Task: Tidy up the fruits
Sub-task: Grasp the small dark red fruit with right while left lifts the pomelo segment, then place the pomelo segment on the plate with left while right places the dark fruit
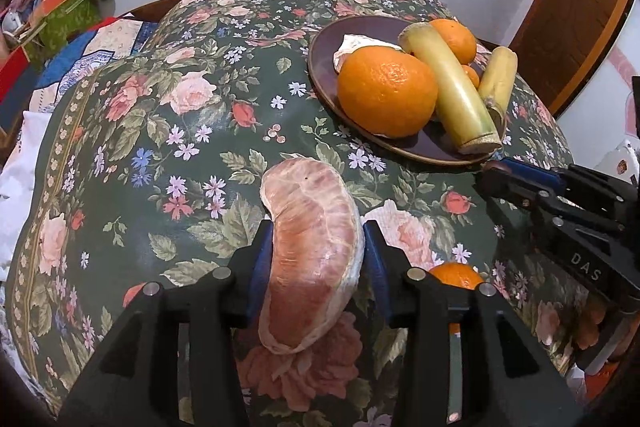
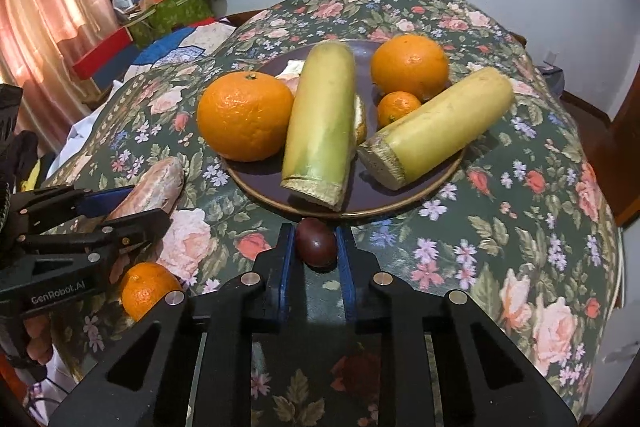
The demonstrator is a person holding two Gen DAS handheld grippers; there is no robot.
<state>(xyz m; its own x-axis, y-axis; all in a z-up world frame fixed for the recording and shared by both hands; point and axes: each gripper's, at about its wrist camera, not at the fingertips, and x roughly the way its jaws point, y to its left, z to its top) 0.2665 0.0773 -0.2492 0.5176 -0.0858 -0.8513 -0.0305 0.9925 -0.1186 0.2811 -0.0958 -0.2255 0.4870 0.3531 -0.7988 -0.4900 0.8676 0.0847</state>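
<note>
We hold the left gripper (image 1: 318, 259) low over the floral cloth (image 1: 160, 131), its blue pads pinching a peeled pomelo segment (image 1: 312, 251) that stands nearly upright between them. Our right gripper (image 2: 316, 247) points level at the plate (image 2: 400, 203), its pads closed on a small dark fruit (image 2: 316, 243) just short of the rim. The plate carries oranges (image 2: 245, 117) and two cane pieces (image 2: 322, 125). A mandarin (image 2: 148, 289) lies on the cloth between the grippers.
</note>
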